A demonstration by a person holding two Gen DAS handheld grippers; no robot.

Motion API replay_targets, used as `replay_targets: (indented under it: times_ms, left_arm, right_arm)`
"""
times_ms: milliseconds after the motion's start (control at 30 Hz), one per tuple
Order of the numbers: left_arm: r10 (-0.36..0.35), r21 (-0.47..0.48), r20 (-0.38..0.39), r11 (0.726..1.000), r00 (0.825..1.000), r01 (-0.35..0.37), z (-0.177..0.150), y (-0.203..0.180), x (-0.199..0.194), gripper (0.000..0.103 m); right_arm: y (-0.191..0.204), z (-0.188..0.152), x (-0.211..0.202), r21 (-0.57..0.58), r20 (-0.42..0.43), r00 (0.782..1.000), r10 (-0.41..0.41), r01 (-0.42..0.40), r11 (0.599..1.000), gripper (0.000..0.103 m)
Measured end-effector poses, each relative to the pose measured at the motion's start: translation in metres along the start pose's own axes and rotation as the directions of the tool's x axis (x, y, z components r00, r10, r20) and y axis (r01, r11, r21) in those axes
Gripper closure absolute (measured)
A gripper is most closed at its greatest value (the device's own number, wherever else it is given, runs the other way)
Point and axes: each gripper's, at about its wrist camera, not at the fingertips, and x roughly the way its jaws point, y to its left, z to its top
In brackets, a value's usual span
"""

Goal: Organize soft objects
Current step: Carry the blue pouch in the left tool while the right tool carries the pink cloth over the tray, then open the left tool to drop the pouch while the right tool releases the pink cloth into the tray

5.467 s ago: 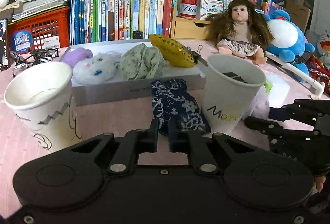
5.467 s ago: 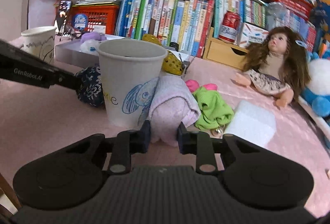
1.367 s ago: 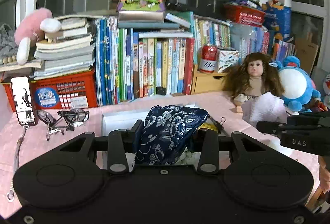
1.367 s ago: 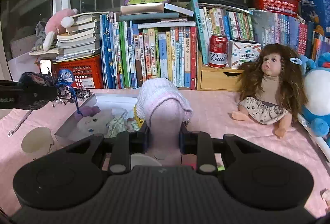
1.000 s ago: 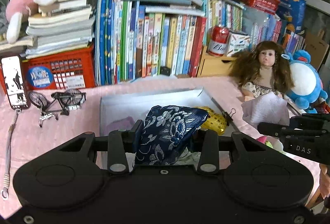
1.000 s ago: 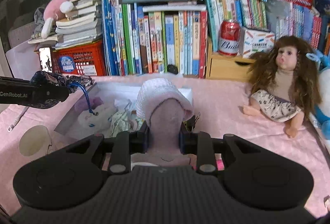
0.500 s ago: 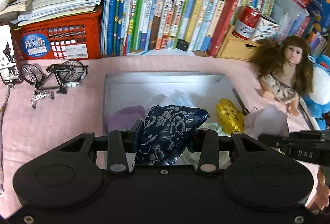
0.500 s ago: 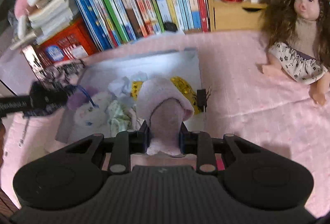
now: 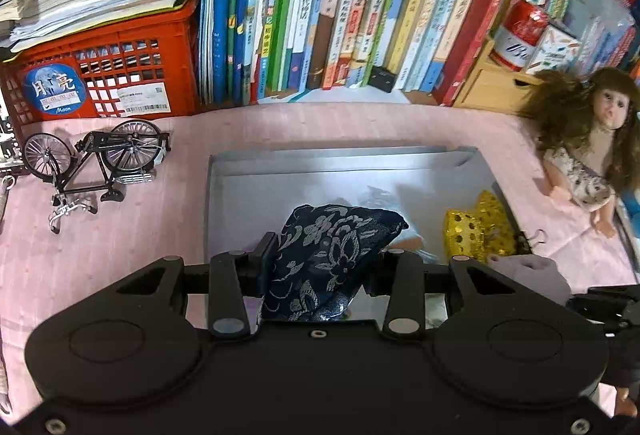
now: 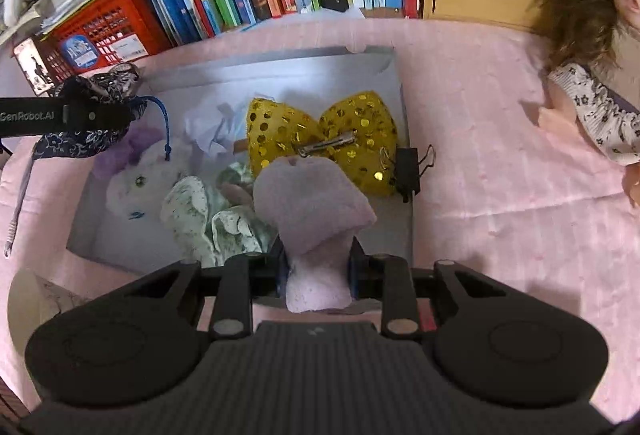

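Note:
My left gripper (image 9: pixel 322 255) is shut on a navy floral pouch (image 9: pixel 328 255) and hangs over the grey box (image 9: pixel 340 159). From the right wrist view the same pouch (image 10: pixel 86 115) shows above the box's left end, with a blue cord dangling. My right gripper (image 10: pixel 316 267) is shut on a folded pale pink towel (image 10: pixel 312 203), held over the front right part of the grey box (image 10: pixel 396 83). Inside the box lie a gold sequin bow (image 10: pixel 324 139), a white plush toy (image 10: pixel 138 179) and a green-patterned cloth (image 10: pixel 212 219).
A row of books (image 9: pixel 340 3) and a red crate (image 9: pixel 104 71) stand behind the box. A toy bicycle (image 9: pixel 96 159) lies to its left, a doll (image 9: pixel 588 143) to its right. A black binder clip (image 10: pixel 408 167) sits at the box's right edge. A paper cup rim (image 10: pixel 24 299) shows at lower left.
Both grippers have tipped downward and moved in over the grey box, still holding the pouch and the towel. The box now fills the middle of both views.

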Motion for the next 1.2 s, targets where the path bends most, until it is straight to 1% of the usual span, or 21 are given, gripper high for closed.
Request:
replay_targets:
  times_ms: [100, 433, 533, 567, 633, 667, 700, 767, 833, 867, 900, 1000, 1200]
  left_arm:
    - [0.009, -0.001, -0.013, 1.0, 1.0, -0.009, 0.005, 0.001, 0.012, 0.064]
    - [-0.001, -0.025, -0.054, 1.0, 0.999, 0.0, 0.014, 0.002, 0.041, 0.062]
    - [0.005, -0.027, -0.058, 1.0, 0.998, -0.006, 0.014, 0.002, 0.047, 0.06]
    - [0.006, -0.027, -0.058, 1.0, 0.998, -0.008, 0.014, 0.002, 0.048, 0.058]
    - [0.015, -0.028, -0.056, 0.999, 0.998, -0.017, 0.015, 0.001, 0.051, 0.049]
    - [0.024, -0.03, -0.061, 0.999, 0.998, -0.025, 0.015, 0.0, 0.052, 0.038]
    - [0.034, -0.03, -0.064, 0.999, 0.997, -0.036, 0.015, 0.0, 0.053, 0.031]
    - [0.038, -0.023, -0.06, 0.999, 0.998, -0.039, 0.015, -0.001, 0.052, 0.03]
    - [0.027, -0.016, -0.051, 0.999, 0.998, -0.028, 0.014, -0.002, 0.049, 0.027]
    - [0.026, -0.017, -0.045, 1.0, 0.999, -0.026, 0.015, -0.002, 0.047, 0.022]
    - [0.028, -0.018, -0.038, 0.999, 0.999, -0.029, 0.014, -0.002, 0.044, 0.021]
    - [0.034, -0.011, -0.025, 0.999, 0.999, -0.035, 0.013, -0.004, 0.038, 0.02]
    - [0.019, 0.012, -0.017, 1.0, 1.0, -0.019, 0.004, -0.013, 0.022, 0.019]
  right_arm:
    - [-0.001, 0.003, 0.007, 0.007, -0.011, 1.0, 0.0, 0.001, 1.0, 0.069]
    - [-0.004, 0.01, 0.027, 0.016, -0.042, 0.999, 0.001, 0.0, 1.0, 0.069]
    - [-0.004, 0.011, 0.031, 0.015, -0.047, 0.999, 0.003, -0.003, 1.0, 0.068]
    - [-0.005, 0.011, 0.031, 0.016, -0.047, 0.999, 0.004, -0.003, 1.0, 0.067]
    - [-0.005, 0.011, 0.033, 0.018, -0.047, 0.999, 0.008, -0.007, 1.0, 0.062]
    - [-0.006, 0.011, 0.033, 0.02, -0.046, 0.999, 0.011, -0.01, 1.0, 0.06]
    - [-0.007, 0.012, 0.033, 0.024, -0.044, 0.999, 0.014, -0.013, 1.0, 0.053]
    - [-0.008, 0.013, 0.031, 0.029, -0.039, 0.999, 0.014, -0.013, 0.999, 0.047]
    - [-0.01, 0.014, 0.029, 0.035, -0.034, 0.999, 0.021, -0.019, 0.999, 0.044]
    - [-0.01, 0.014, 0.028, 0.039, -0.03, 0.999, 0.022, -0.021, 0.999, 0.041]
    - [-0.01, 0.015, 0.026, 0.041, -0.025, 0.999, 0.024, -0.023, 0.999, 0.039]
    - [-0.011, 0.017, 0.018, 0.046, -0.009, 1.0, 0.026, -0.026, 0.999, 0.036]
    - [-0.01, 0.013, 0.002, 0.046, 0.025, 0.999, 0.031, -0.032, 0.998, 0.03]
